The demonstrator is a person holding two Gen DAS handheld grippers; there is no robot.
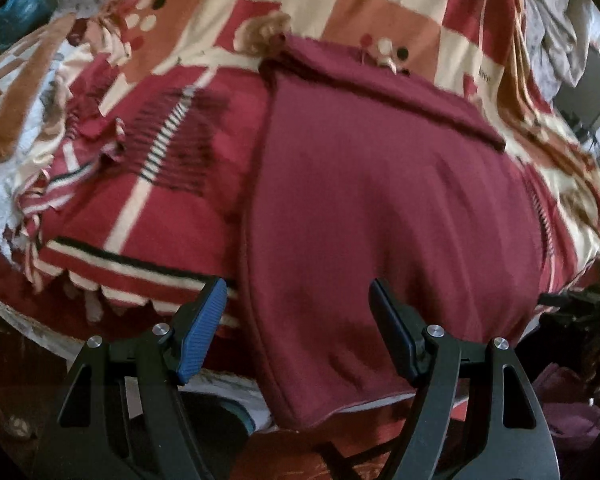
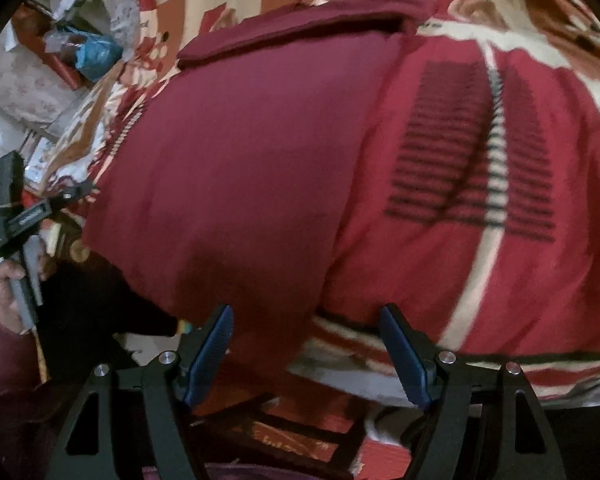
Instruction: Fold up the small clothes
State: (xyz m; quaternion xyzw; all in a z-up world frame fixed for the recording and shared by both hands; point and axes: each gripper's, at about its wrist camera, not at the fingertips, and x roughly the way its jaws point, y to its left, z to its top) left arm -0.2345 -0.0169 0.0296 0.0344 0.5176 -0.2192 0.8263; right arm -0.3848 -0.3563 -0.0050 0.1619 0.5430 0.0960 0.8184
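A maroon garment lies spread flat on a red, cream and orange checked blanket, its far end folded over into a band. Its near end hangs over the bed edge. My left gripper is open just above the garment's near left edge, and the pads touch nothing. In the right wrist view the same garment fills the centre left. My right gripper is open over its near right edge, where it meets the blanket. A person's hand holds the left gripper's handle at the far left.
A blue plastic bag sits beyond the bed's far left; the right wrist view also shows the bag. Pale crumpled bedding lies at the far right. Below the bed edge are a dark frame and a red mat.
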